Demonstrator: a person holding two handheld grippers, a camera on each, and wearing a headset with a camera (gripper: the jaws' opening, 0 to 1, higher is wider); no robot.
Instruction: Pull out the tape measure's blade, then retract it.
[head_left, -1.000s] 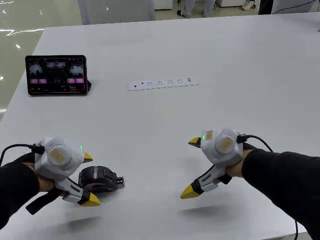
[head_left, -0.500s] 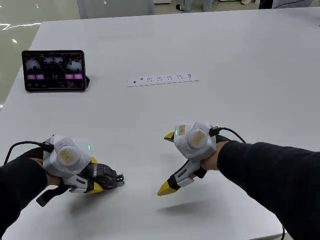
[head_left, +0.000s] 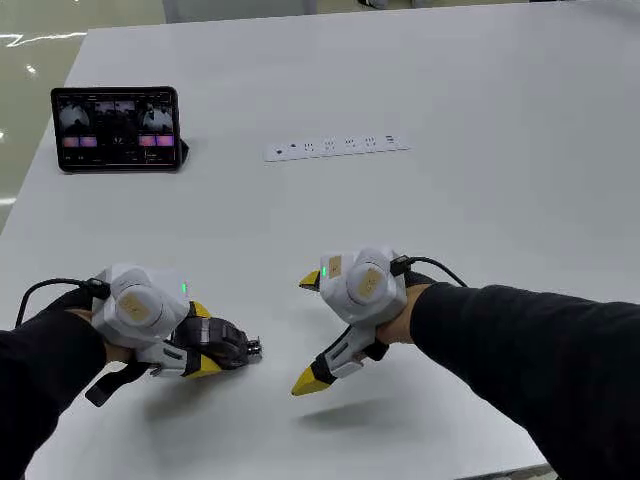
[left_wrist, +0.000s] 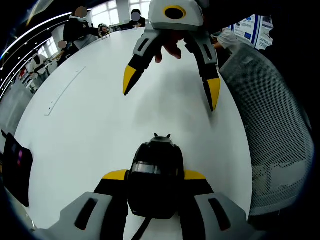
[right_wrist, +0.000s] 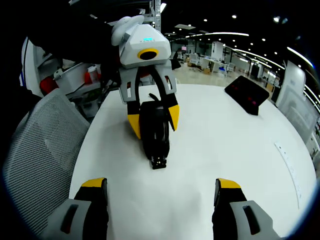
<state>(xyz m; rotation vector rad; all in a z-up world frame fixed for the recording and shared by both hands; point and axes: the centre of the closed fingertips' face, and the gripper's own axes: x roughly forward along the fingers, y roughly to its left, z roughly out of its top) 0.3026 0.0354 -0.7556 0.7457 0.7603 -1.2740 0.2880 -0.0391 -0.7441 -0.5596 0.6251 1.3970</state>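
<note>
Head view puts the left gripper (head_left: 205, 340) at the lower left of the frame, closed tight on the black tape measure (head_left: 228, 345), which sits on the white desk (head_left: 450, 200). Its yellow tips press on the two flat sides of the case. In the left gripper view the case fills the narrow gap between the jaws, with its small end hook (left_wrist: 161, 136) pointing away, towards the other gripper. As far as I can make out, the blade is drawn in, with just the hook at the mouth of the case.

At the lower centre of the head view, the right gripper (head_left: 306, 331) is spread wide and holds nothing. It faces the tape measure, near it but not touching. A tablet (head_left: 117, 128) stands at the upper left and a white power strip (head_left: 337, 147) lies at upper centre.
</note>
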